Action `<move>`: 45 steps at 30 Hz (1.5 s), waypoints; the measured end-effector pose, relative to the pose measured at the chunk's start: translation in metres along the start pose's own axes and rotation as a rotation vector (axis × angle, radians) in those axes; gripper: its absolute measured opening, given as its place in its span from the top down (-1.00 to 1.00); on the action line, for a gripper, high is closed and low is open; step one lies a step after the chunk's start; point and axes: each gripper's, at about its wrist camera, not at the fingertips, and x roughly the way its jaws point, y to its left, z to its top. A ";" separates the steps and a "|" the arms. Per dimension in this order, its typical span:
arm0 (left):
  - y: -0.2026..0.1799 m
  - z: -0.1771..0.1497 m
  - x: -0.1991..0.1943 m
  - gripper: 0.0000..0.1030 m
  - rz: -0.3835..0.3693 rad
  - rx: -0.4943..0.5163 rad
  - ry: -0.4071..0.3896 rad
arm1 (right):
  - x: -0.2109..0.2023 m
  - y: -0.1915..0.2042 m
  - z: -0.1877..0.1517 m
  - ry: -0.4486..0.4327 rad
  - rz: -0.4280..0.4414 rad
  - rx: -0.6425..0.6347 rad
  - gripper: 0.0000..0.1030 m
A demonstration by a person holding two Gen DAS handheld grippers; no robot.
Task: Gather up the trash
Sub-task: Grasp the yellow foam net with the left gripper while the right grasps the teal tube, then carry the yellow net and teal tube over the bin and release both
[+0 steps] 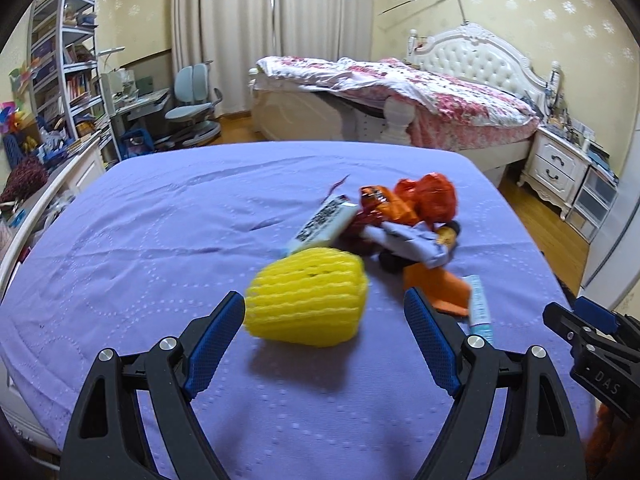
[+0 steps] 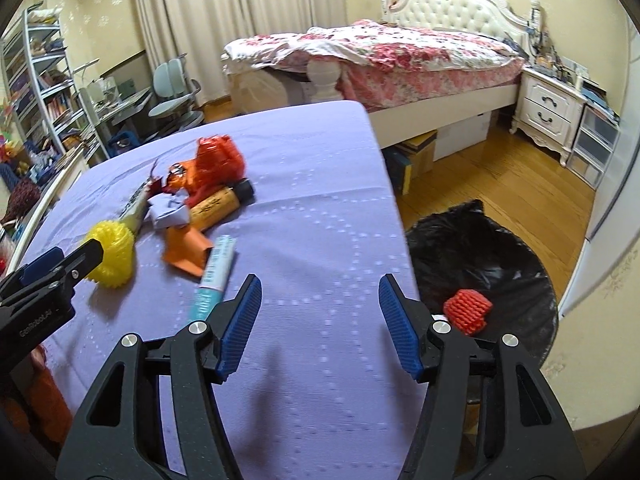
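Left wrist view: trash pile [image 1: 376, 232] sits on the purple cover [image 1: 160, 240], right of centre, with the yellow foam net [image 1: 308, 294] nearest.
Pile: orange wrappers [image 1: 424, 200], a barcoded pack [image 1: 324, 222], crumpled paper [image 1: 408, 240], a tube [image 1: 480, 304] — all touching or overlapping.
Left tongs [image 1: 324, 320]: jaws wide apart, nothing held; the yellow net lies just ahead, between the tips but not pressed.
Right tongs [image 2: 320, 320]: jaws about half open, empty, over bare cover near the bed's edge.
Done: one red foam net [image 2: 466, 310] lies in the black bag [image 2: 500, 248] on the floor.
Left: I judge the task barely begun — the whole pile is not yet collected.
Right wrist view only: the bag, the red net, a yellow bottle [image 2: 218, 206] lying in the pile.
Left wrist view only: the net's ribbed side and its closeness to the left tips.
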 end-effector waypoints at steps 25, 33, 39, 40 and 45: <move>0.029 -0.014 0.010 -0.19 -0.086 0.016 0.064 | 0.036 0.069 -0.003 0.106 0.010 -0.164 0.10; 0.033 -0.018 0.001 -0.19 -0.098 -0.003 0.056 | 0.033 0.071 -0.008 0.101 0.004 -0.187 0.64; 0.023 -0.018 -0.007 -0.19 -0.122 -0.003 0.045 | 0.023 0.061 -0.008 0.078 0.009 -0.165 0.65; 0.020 -0.017 -0.010 -0.19 -0.129 -0.002 0.039 | 0.019 0.057 -0.007 0.069 0.005 -0.160 0.65; 0.001 -0.012 -0.019 -0.18 -0.161 0.011 0.005 | 0.005 0.037 -0.004 0.035 -0.008 -0.123 0.65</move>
